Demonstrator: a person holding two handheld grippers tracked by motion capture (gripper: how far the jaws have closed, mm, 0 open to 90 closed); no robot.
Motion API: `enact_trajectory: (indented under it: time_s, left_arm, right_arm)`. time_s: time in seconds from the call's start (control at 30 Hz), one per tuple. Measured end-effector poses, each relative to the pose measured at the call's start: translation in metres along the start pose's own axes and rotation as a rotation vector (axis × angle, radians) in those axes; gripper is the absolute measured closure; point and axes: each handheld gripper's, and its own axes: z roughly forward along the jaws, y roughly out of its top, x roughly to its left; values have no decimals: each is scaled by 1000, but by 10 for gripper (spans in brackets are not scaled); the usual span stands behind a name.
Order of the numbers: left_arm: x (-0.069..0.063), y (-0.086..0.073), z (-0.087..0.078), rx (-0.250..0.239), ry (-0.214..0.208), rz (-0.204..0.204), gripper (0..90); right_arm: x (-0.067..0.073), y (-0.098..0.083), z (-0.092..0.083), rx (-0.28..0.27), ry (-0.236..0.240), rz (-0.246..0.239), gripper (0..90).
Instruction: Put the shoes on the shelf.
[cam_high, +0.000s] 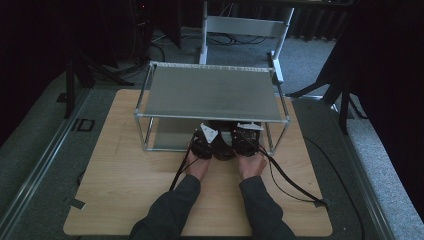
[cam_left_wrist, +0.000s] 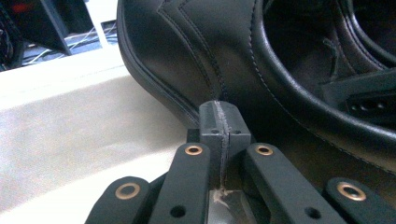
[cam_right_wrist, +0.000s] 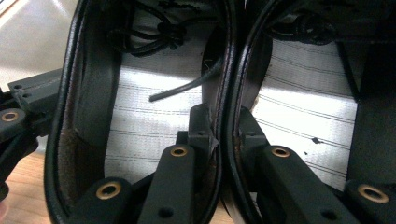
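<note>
Two black leather shoes (cam_right_wrist: 154, 93) with pale striped insoles sit side by side at the shelf's (cam_high: 210, 92) front edge on the desk (cam_high: 115, 175); right gripper (cam_right_wrist: 224, 135) fingers pinch their touching collars; left gripper (cam_left_wrist: 223, 133) fingers are pressed together against a shoe's stitched side.

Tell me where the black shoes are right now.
In the high view, the black shoes sit at the front edge of the metal rack, under its top shelf, between the left tool and right tool.
</note>
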Motion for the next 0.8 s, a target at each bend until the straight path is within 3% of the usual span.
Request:
enact_trajectory:
  time_s: [0.3,0.53,0.8]
  left_arm:
    - [0,-1,3,4,8,1,900]
    - [0,-1,7,9,16,-3,900]
    - [6,-4,19,66,34,-7,900]
  right_arm:
    - [-1,-1,2,-39,0,0,779]
    - [-2,-3,4,-110,-7,-4,741]
    - [-3,-1,8,-234,-6,-24,626]
